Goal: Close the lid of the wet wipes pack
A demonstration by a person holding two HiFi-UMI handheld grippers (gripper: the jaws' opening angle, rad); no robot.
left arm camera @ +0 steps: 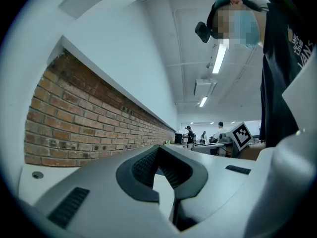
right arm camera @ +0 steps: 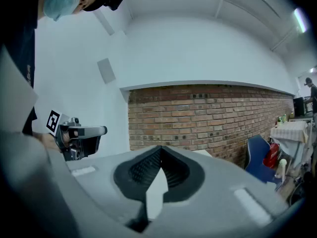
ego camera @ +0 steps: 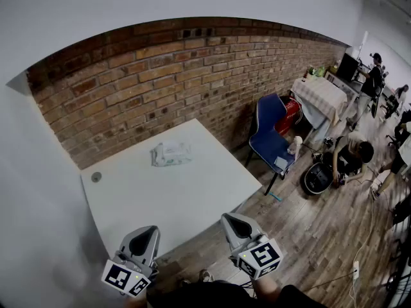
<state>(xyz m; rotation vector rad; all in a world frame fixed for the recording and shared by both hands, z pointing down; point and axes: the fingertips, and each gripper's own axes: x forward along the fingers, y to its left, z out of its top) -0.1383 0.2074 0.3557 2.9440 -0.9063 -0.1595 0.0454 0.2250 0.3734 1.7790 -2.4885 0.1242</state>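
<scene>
**Both grippers held back from the wipes**

A white table (ego camera: 192, 201) stands against a brick wall (ego camera: 160, 76). The wet wipes pack (ego camera: 171, 153) lies near the table's far edge. The left gripper (ego camera: 149, 230) and right gripper (ego camera: 232, 219) hover at the near edge. Both have jaws pressed together and empty, likely poised to reach.

The wet wipes pack (ego camera: 171, 153) is lying on the table (ego camera: 192, 197) toward 12 o'clock, well apart from both grippers. The left gripper (ego camera: 148, 231) is hovering at 7 o'clock by the near edge and the right gripper (ego camera: 233, 219) at 5 o'clock. A chair (ego camera: 270, 136) is standing at 2 o'clock, with the brick wall (ego camera: 160, 76) running behind.
</scene>
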